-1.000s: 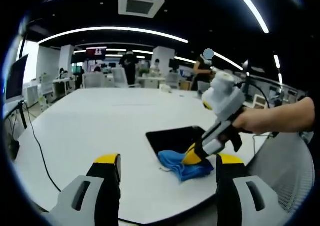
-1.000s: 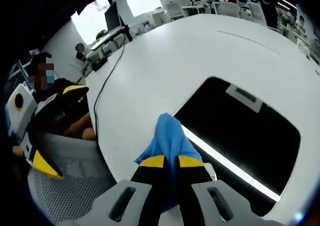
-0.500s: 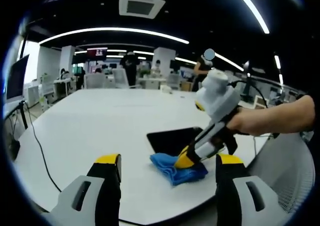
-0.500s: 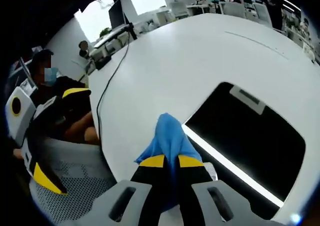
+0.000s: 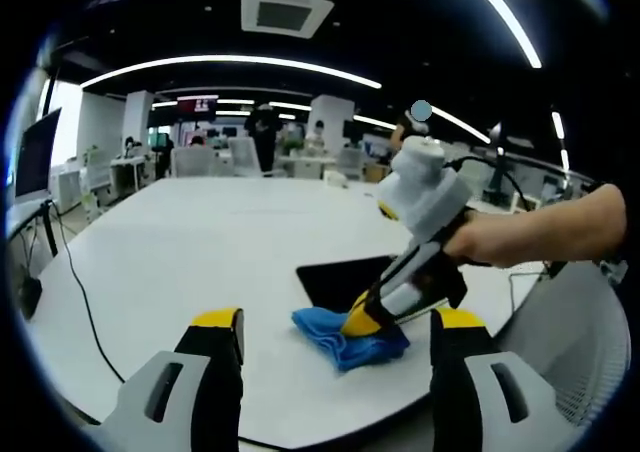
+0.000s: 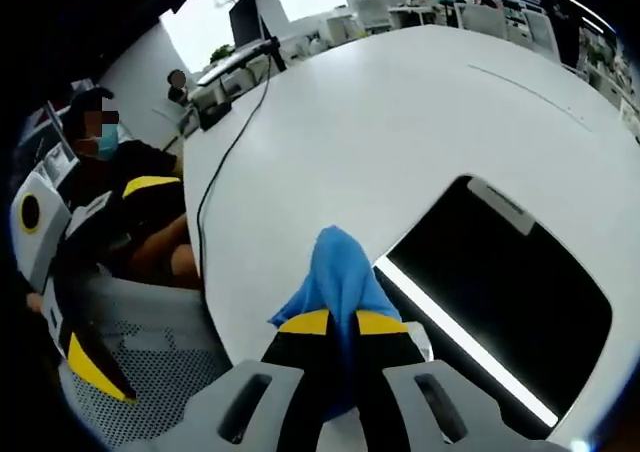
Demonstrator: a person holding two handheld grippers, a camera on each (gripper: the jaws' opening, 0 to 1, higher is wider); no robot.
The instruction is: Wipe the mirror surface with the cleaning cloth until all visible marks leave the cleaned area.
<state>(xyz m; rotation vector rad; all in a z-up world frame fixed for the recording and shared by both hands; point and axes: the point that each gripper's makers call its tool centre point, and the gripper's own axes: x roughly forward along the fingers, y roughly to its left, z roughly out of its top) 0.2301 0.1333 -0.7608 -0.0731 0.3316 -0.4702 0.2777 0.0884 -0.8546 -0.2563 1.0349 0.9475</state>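
Nearest in the right gripper view: right gripper (image 6: 340, 324), grey body with black, yellow-tipped jaws pressed together on a soft blue cleaning cloth (image 6: 338, 272), fabric bunched up between and ahead of the tips. Just beyond, cloth resting on the large white round-edged table (image 6: 380, 142), touching the near left corner of the dark rectangular mirror (image 6: 500, 282) lying flat there; bright ceiling strip reflected along the mirror's near edge. To the left, a grey mesh chair (image 6: 130, 372) and the left gripper (image 6: 60, 292), held off the table's edge.

Nearest in the left gripper view: left gripper (image 5: 335, 324), jaws spread wide, holding and touching nothing, poised above the near rim of the table (image 5: 180, 262). Between and past them, the cloth (image 5: 345, 334) crumpled on the table at the near edge of the mirror (image 5: 345, 277), with the right gripper (image 5: 362, 319) angled down onto it from a hand (image 5: 480, 242) at right. Contact between cloth and glass probably only at the corner; hard to tell here. A black cable (image 5: 75, 292) trailing over the left of the table. Far back, office desks and standing people.
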